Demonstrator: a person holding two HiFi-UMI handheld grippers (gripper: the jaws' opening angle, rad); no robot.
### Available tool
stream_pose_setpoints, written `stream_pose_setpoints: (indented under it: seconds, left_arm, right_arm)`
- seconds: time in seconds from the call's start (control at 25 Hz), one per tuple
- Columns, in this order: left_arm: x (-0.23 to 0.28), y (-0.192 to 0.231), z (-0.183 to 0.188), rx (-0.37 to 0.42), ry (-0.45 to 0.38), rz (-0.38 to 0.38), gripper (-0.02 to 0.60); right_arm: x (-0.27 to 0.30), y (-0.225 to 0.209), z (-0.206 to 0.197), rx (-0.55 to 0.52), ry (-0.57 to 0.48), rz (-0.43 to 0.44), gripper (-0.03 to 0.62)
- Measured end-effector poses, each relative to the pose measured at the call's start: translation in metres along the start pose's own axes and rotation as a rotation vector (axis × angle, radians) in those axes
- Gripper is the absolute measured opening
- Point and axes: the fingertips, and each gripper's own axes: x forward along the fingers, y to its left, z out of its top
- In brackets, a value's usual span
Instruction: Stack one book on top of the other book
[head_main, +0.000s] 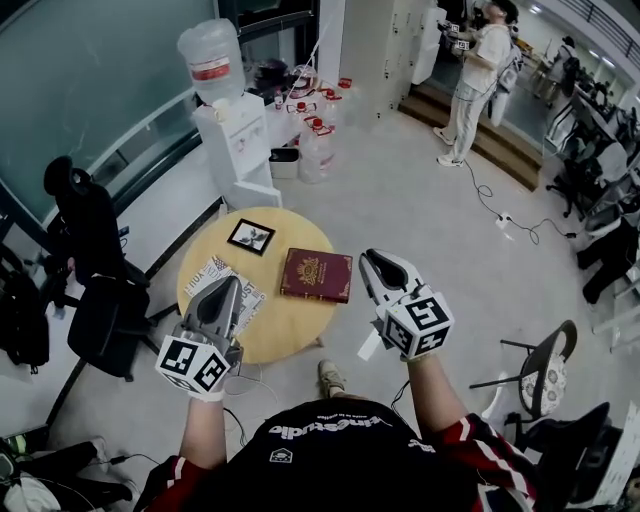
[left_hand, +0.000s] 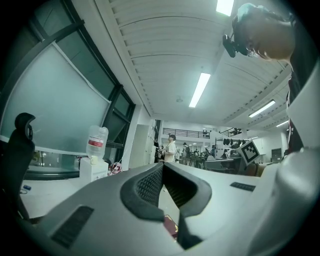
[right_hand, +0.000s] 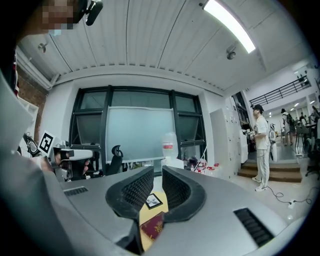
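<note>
Maroon book (head_main: 316, 275) lies flat toward the right edge of the round yellow-wood table (head_main: 290, 328) in the head view. A small black-bordered book (head_main: 250, 237) sits near the far edge, apart from it. A white patterned book (head_main: 222, 277) lies at the left edge. The left gripper (head_main: 232, 286) hangs over that patterned book, tip pointing across the tabletop. The right gripper (head_main: 372, 259) hovers just off the table's right edge, beside the maroon book; I can't tell if it touches it. Past the table are a white water dispenser (head_main: 232, 135), a black office chair (head_main: 95, 270) at the left, and a person (head_main: 478, 75) standing far off.

Left gripper view: the jaws meet at the tips with nothing between them. A corner of the maroon book (left_hand: 171, 226) shows below them, with the dispenser (left_hand: 93, 167) ahead on the left.

Right gripper view: the jaws stand a narrow slit apart, nothing in the slit. Through it the tabletop (right_hand: 148, 216) shows, with the black-bordered book (right_hand: 153, 201) farther off and the maroon book (right_hand: 152, 227) nearer. Both books lie flat and unstacked.
</note>
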Motion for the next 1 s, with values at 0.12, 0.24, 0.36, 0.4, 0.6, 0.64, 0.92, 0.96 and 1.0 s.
stream_pose_setpoints:
  seconds: [0.12, 0.24, 0.36, 0.4, 0.6, 0.64, 0.92, 0.96, 1.0]
  left_arm:
    - [0.003, -0.002, -0.003, 0.006, 0.004, -0.011, 0.015]
    - [0.005, -0.001, -0.005, -0.003, 0.009, -0.001, 0.015]
    - [0.008, -0.001, -0.007, 0.004, 0.018, -0.007, 0.015]
    - [0.009, -0.001, -0.008, 0.008, 0.021, -0.011, 0.015]
    - [0.015, -0.003, -0.010, 0.010, 0.026, -0.010, 0.015]
    - [0.017, -0.002, -0.010, 0.009, 0.027, -0.006, 0.015]
    - [0.028, 0.001, -0.018, 0.023, 0.045, 0.005, 0.015]
    - [0.029, 0.003, -0.020, 0.019, 0.048, 0.013, 0.015]
    - [0.031, 0.004, -0.021, 0.016, 0.050, 0.021, 0.015]
  right_arm:
    - [0.004, -0.002, -0.007, 0.005, 0.012, 0.014, 0.108]
    - [0.009, -0.006, -0.016, -0.010, 0.038, 0.021, 0.154]
    - [0.014, -0.009, -0.028, -0.046, 0.083, 0.033, 0.184]
    - [0.016, -0.011, -0.033, -0.044, 0.094, 0.036, 0.188]
    - [0.028, -0.023, -0.059, -0.012, 0.143, 0.042, 0.193]
    - [0.031, -0.025, -0.066, -0.009, 0.156, 0.042, 0.195]
    - [0.053, -0.050, -0.130, -0.005, 0.284, 0.025, 0.200]
    - [0.056, -0.053, -0.139, 0.003, 0.296, 0.025, 0.201]
    - [0.060, -0.056, -0.148, 0.011, 0.309, 0.025, 0.202]
